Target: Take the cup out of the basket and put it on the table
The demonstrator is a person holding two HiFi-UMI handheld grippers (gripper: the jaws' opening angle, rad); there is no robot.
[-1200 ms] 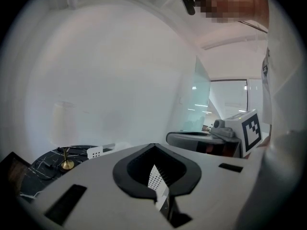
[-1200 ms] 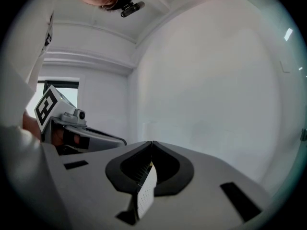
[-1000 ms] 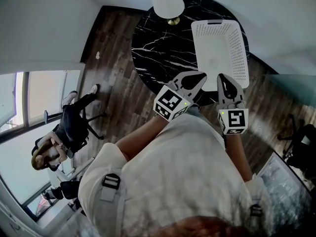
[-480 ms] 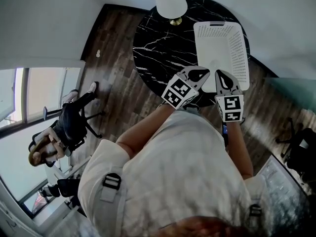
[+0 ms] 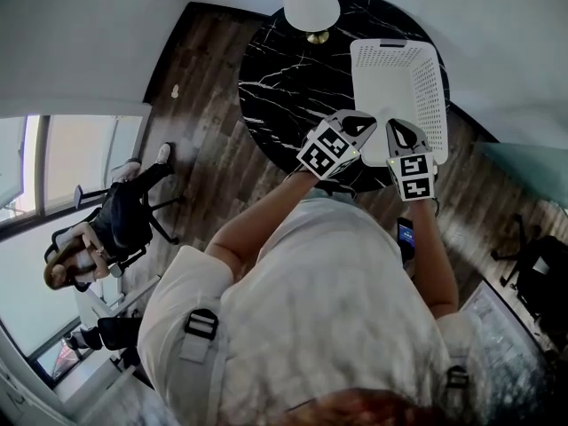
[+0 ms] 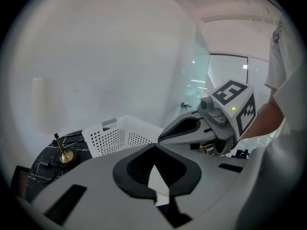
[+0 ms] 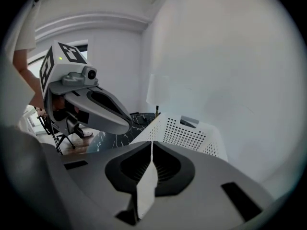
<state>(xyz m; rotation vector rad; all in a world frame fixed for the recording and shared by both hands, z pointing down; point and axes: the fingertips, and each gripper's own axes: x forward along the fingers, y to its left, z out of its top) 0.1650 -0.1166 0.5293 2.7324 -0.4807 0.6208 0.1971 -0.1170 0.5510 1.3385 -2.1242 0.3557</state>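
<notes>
Two grippers hang side by side over the near end of the white perforated basket [image 5: 429, 87], which stands on the right part of a round black marble table [image 5: 284, 78]. The left gripper [image 5: 366, 122] and the right gripper [image 5: 397, 124] both point forward toward the basket, close to each other but not touching. This looks like a lining-up position ahead of a reach downward.

The left gripper view shows that gripper's jaws pressed together at the tips with nothing between them, and the right gripper view shows the same. Neither gripper carries anything.

The cup cannot be picked out with certainty. From the head view the basket's inside is white on white and is partly covered by the grippers. Both gripper views look across the basket's holed wall and rim, not down into it. Going by the task, the cup is probably inside, below the rim. No cup stands on the bare marble.

The task appears to be at its start, with the approach made and the grasp not yet begun. With both pairs of jaws closed, one pair would have to spread before it could go round a cup.

A lamp [image 5: 311, 5] with a white shade stands at the table's far edge. The dark surface left of the basket is free, which makes it a likely spot to set the cup down.
</notes>
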